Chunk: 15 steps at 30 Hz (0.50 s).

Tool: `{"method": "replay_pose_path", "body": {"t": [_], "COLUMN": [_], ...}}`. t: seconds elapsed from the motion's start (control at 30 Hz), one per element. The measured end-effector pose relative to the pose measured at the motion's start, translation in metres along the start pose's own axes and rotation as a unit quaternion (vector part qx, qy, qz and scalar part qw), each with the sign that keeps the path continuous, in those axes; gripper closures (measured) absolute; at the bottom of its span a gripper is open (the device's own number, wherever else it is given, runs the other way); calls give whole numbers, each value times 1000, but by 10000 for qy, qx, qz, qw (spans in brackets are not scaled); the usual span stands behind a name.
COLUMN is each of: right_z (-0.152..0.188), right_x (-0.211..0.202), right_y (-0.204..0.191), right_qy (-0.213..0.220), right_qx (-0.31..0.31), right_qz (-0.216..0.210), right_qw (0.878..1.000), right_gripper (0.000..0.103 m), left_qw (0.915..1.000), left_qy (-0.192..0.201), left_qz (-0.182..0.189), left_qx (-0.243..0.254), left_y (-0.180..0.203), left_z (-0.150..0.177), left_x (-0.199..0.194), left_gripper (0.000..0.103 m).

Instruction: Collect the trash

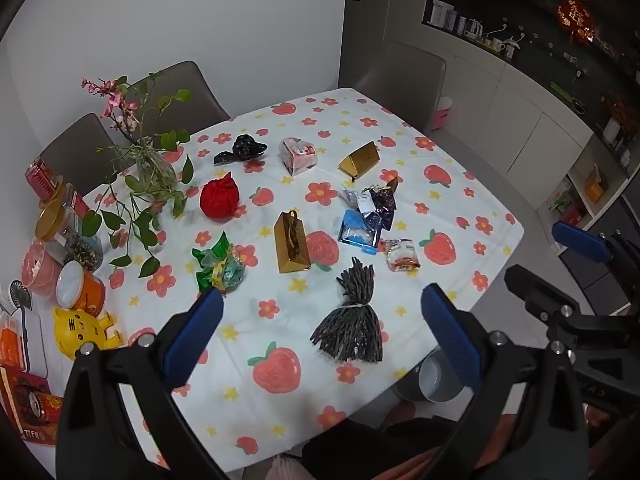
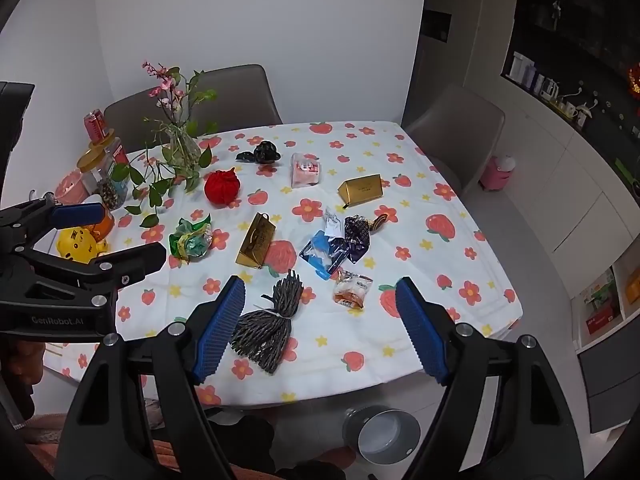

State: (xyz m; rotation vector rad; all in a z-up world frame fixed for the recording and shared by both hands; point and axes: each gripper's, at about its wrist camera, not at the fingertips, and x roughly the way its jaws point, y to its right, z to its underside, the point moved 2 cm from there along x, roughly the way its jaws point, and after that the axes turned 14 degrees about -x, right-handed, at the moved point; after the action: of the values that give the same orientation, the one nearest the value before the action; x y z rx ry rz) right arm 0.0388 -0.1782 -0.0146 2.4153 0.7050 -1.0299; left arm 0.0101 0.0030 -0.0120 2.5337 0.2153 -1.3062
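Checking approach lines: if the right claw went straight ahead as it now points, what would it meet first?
Most likely the grey tied yarn bundle, lying on the table just inside the left finger's line. The right claw is open and empty. Depth is unclear, so it could pass above.

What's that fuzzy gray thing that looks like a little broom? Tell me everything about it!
The gray bundle looks like a bunch of twisted dark gray cords, maybe paper or yarn, tied around the middle with a thin pale band. Above the band the cords stay tight and narrow; below it they fan out like a skirt. It lies flat on the strawberry tablecloth, near the table's front edge, wide end towards the cameras. No other item touches it. The open right gripper hovers near it without holding it.
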Motion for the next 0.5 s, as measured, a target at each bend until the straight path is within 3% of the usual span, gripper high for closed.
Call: {"method": "replay_pose_path", "body": {"t": [0.5], "right_z": [-1], "right_x": [-3], "right_y": [-2], "right_qy": [23], "right_qx": [82], "right_qz": [75], "right_qw": [9999], "right_gripper": [28], "left_qw": [10000], "left_qy": [42], "left_qz": [4], "left_qx": [-2], "left_y": [-5], "left_z": [-1], "left_x": [-5], "left_gripper": [4]}}
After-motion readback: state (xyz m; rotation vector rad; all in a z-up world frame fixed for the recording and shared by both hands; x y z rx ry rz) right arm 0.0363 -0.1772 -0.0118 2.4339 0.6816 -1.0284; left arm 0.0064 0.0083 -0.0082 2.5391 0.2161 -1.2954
